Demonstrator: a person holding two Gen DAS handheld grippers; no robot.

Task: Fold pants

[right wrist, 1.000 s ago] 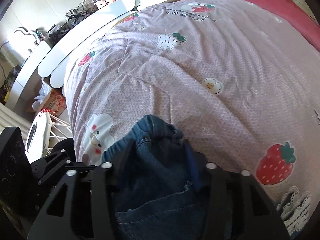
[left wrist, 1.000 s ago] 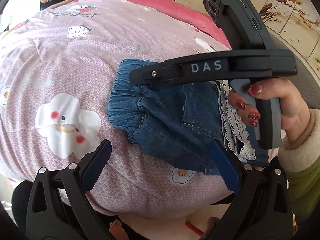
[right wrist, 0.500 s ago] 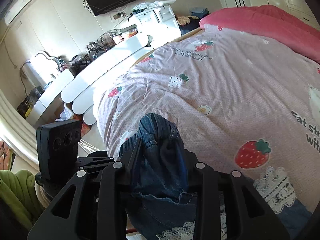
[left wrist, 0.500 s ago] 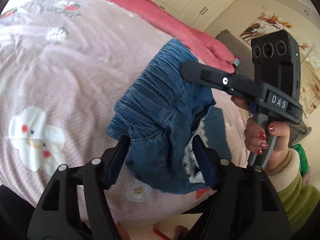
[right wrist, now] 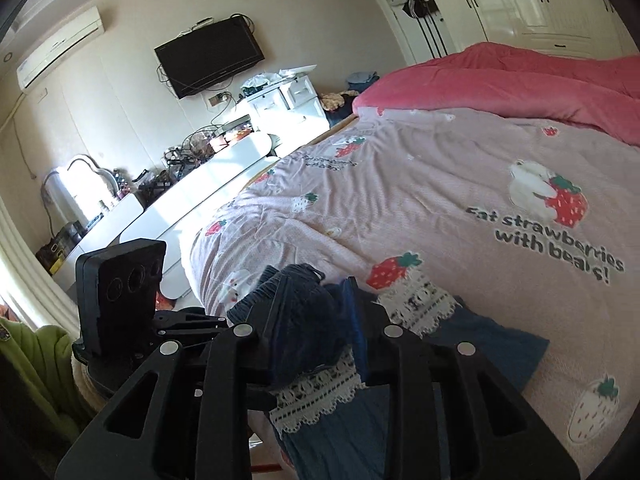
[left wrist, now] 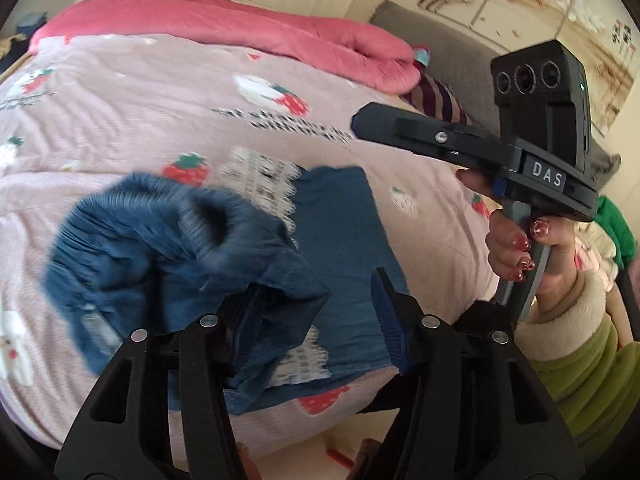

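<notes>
Right wrist view: right gripper (right wrist: 316,320) jaws closing, gripping denim pants (right wrist: 304,320).

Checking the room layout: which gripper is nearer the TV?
Left. The left gripper sits toward the TV, the right gripper farther back. Both jaws have just been closing around the pants.

pants (left wrist: 340,232) | blue denim, lace-trimmed | waistband lifted, bunched | legs flat on bed
</notes>
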